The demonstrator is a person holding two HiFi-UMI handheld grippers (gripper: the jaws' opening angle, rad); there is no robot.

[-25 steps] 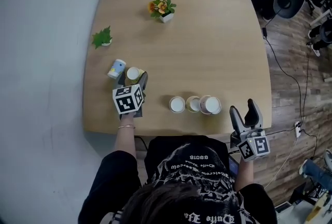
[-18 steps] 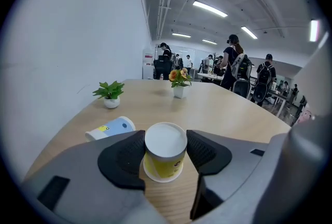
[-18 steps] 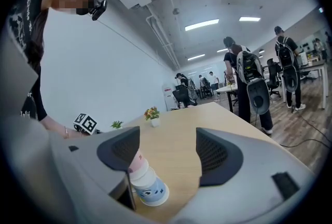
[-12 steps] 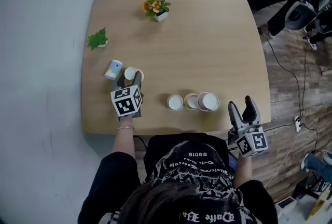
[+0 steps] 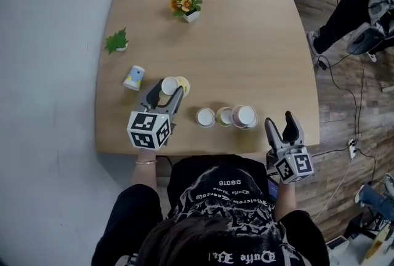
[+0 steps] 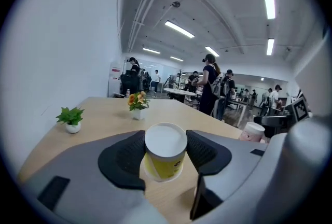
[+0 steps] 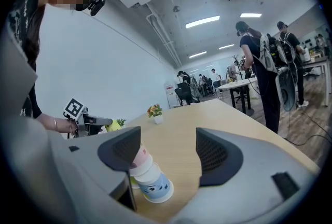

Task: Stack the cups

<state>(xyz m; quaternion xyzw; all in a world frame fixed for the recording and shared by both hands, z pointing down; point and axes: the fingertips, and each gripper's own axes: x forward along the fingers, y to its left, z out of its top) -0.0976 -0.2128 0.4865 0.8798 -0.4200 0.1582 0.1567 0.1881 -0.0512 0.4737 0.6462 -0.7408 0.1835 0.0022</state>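
Carrying the upturned yellow paper cup level, clamped in the just-closed left gripper, centring over the row of upturned paper cups, avoiding the just-narrowed yet gaping, empty right gripper.

Inverted yellow cup in left tongs; blue cup on its side; row of three cups.

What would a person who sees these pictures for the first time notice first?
The eye goes first to the left gripper, whose jaws have just closed on a yellow cup over the front left part of the table. Next comes the row of three cups near the front edge. Last is the small pot of orange flowers at the far side.
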